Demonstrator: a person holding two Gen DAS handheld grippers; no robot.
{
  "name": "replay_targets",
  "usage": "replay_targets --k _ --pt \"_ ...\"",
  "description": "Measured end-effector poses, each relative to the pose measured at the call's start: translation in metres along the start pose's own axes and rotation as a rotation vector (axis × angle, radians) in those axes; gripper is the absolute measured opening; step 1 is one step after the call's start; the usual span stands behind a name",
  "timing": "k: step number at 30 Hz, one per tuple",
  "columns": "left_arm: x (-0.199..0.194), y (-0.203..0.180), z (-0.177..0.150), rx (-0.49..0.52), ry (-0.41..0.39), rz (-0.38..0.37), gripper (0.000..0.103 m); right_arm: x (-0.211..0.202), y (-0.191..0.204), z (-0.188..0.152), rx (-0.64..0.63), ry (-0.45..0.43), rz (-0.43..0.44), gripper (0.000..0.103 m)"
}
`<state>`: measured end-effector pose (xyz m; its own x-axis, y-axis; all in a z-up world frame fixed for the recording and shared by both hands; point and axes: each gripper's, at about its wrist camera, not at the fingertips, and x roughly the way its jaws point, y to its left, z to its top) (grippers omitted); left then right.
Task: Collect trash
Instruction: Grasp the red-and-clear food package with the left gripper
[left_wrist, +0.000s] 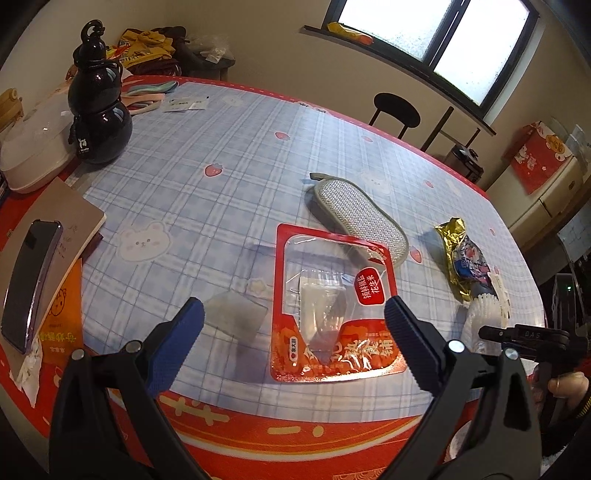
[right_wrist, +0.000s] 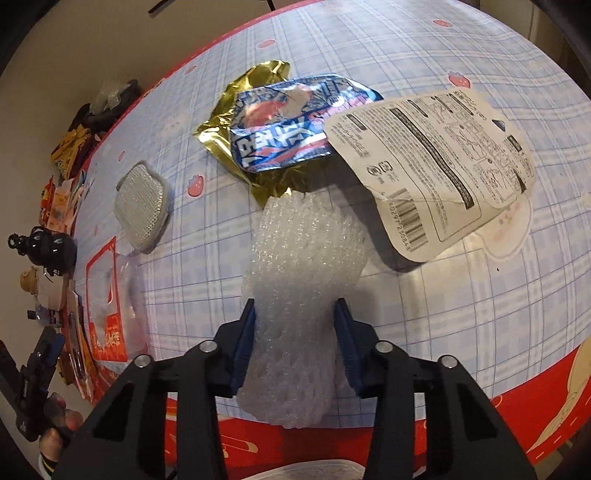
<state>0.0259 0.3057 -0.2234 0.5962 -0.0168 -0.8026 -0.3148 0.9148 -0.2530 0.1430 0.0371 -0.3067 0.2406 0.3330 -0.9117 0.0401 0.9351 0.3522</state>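
Right gripper (right_wrist: 294, 314): blue pads pressed against both sides of a white foam net sleeve (right_wrist: 303, 280), pinching it above the near edge of the table (right_wrist: 480, 295). The sleeve's far end reaches toward a gold-and-blue snack wrapper (right_wrist: 280, 125). A white printed label card (right_wrist: 439, 166) lies to the right of the wrapper, its left edge overlapping it.

Left gripper (left_wrist: 293, 317): fingers spread wide, nothing between them, hovering over the near part of the table. A red-and-clear snack bag (left_wrist: 332, 295) lies flat between and just beyond the tips; a small clear plastic piece (left_wrist: 236, 317) sits to its left. Farther: silver mesh scrubbing pad (left_wrist: 360, 218), its near end under the bag's far corner. Far left: black gourd-shaped bottle (left_wrist: 99, 107).
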Motion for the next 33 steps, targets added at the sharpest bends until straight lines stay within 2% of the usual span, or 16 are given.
replay_targets --k 7,12,23,25,26,28,33 --pt "0.007 0.004 0.005 -0.007 0.01 0.007 0.095 -0.022 0.04 0.003 -0.14 -0.069 0.09 0.03" --pt "0.012 0.006 0.006 -0.004 0.022 0.011 0.093 -0.033 0.055 0.008 -0.209 -0.128 0.087 0.03" --pt "0.029 0.012 0.008 -0.011 0.06 0.01 0.089 -0.049 0.059 0.014 -0.257 -0.202 0.063 0.03" --pt "0.036 0.012 0.008 -0.01 0.074 0.01 0.085 -0.052 0.058 0.014 -0.259 -0.211 0.061 0.03" --pt "0.039 0.012 0.008 -0.011 0.083 0.013 0.079 -0.052 0.058 0.015 -0.258 -0.214 0.059 0.03" --pt "0.05 0.013 0.008 -0.019 0.107 0.016 0.076 -0.053 0.057 0.013 -0.26 -0.218 0.056 0.03" --pt "0.07 0.011 0.005 -0.004 0.152 0.048 0.048 -0.057 0.05 0.009 -0.248 -0.229 0.049 0.03"
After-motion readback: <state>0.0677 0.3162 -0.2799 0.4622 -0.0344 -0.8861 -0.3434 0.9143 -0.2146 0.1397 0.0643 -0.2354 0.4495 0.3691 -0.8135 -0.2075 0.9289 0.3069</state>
